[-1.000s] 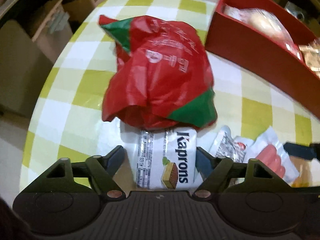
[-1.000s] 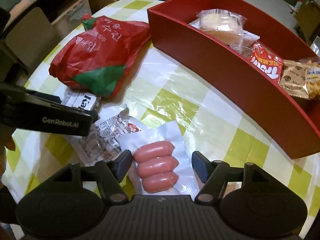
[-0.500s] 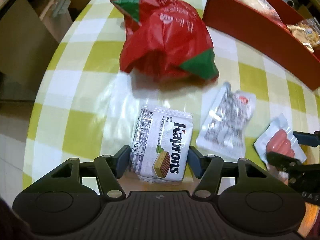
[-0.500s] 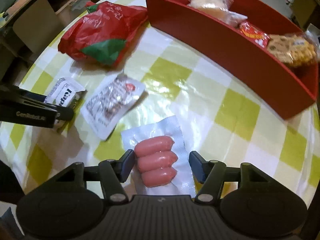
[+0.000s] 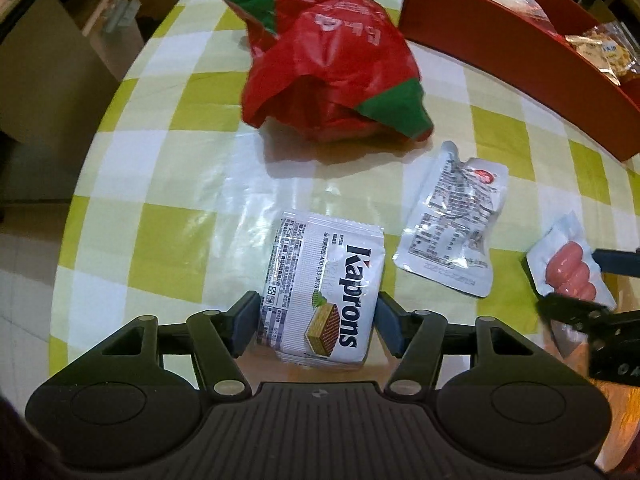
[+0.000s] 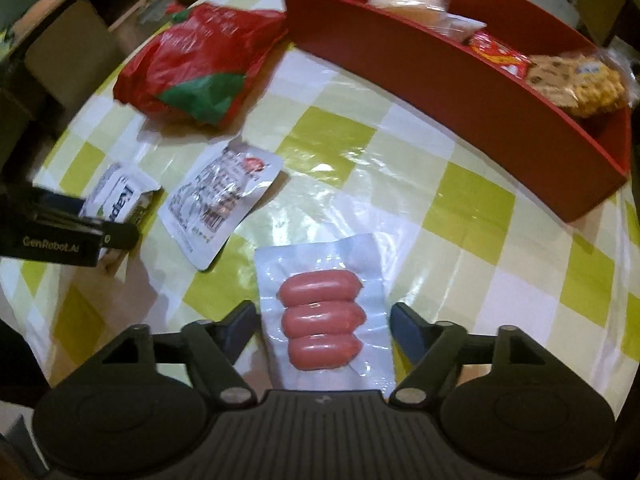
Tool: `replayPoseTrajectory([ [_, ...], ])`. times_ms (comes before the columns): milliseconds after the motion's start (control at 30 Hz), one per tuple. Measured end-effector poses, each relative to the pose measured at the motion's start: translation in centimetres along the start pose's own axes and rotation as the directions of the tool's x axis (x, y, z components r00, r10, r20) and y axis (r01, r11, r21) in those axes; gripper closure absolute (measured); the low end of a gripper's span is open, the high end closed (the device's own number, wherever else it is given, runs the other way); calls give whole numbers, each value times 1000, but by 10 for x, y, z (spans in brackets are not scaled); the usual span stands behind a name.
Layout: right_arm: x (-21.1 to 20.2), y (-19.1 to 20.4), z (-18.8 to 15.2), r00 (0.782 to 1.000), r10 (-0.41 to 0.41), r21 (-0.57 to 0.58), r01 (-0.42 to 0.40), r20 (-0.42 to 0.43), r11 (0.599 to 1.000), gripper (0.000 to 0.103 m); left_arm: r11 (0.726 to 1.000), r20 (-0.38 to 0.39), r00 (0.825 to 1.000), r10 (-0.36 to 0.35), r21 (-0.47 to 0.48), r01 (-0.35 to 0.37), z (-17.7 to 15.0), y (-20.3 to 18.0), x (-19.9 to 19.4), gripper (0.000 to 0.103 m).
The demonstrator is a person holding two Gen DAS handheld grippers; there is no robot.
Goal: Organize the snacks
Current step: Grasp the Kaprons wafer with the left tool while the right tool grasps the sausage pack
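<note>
Left tool (image 5: pixel 316 322) clamped on Kaprons wafer pack (image 5: pixel 324 284). Right tool (image 6: pixel 323 330) jaws opening, pads clear of 3-sausage pack (image 6: pixel 322 314) between them on desk (image 6: pixel 400 184).

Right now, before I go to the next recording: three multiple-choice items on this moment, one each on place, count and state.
1. Where does the silver pouch lie?
A. between wafer pack and sausage pack
B. inside the red tray
C. under the red bag

2. How many sausages in the sausage pack?
A. two
B. three
C. five

3. The Kaprons wafer pack is
A. torn open
B. sealed, between the left claw's fingers
C. in the tray

Answers: 1 A, it lies on the cloth between them. 2 B, three show. 3 B, intact.
</note>
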State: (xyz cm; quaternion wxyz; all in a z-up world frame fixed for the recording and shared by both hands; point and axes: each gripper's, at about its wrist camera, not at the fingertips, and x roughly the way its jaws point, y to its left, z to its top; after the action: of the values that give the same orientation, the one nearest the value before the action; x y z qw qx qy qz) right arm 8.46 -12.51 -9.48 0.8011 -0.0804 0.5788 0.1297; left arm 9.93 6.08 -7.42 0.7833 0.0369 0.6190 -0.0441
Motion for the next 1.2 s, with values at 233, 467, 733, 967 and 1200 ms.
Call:
replayPoseTrajectory([
  [233,-8,-4,2,1000,-24,-59,25,18,998,17,1000,5,1000,1,26,-1,-7,-3,-5,33],
  [467,-1,-4,3,1000,23,-23,-23,-5,999,10,999,-2,1000,-11,34,11,-2,-1,1,31],
  [733,1,6,-1,998,-59,-36,59,1,998,18,999,-7,1000,-19,42,19,0,-1,3,31],
  [967,-9,-2,-10,999,-43,19,44,-8,999,25,997,-9,998,-56,55,57,1,-2,-1,36],
  [1200,-28,-12,-13,999,-32,62,30,35,998,25,995,7,997,-72,72,71,0,-5,-6,39],
])
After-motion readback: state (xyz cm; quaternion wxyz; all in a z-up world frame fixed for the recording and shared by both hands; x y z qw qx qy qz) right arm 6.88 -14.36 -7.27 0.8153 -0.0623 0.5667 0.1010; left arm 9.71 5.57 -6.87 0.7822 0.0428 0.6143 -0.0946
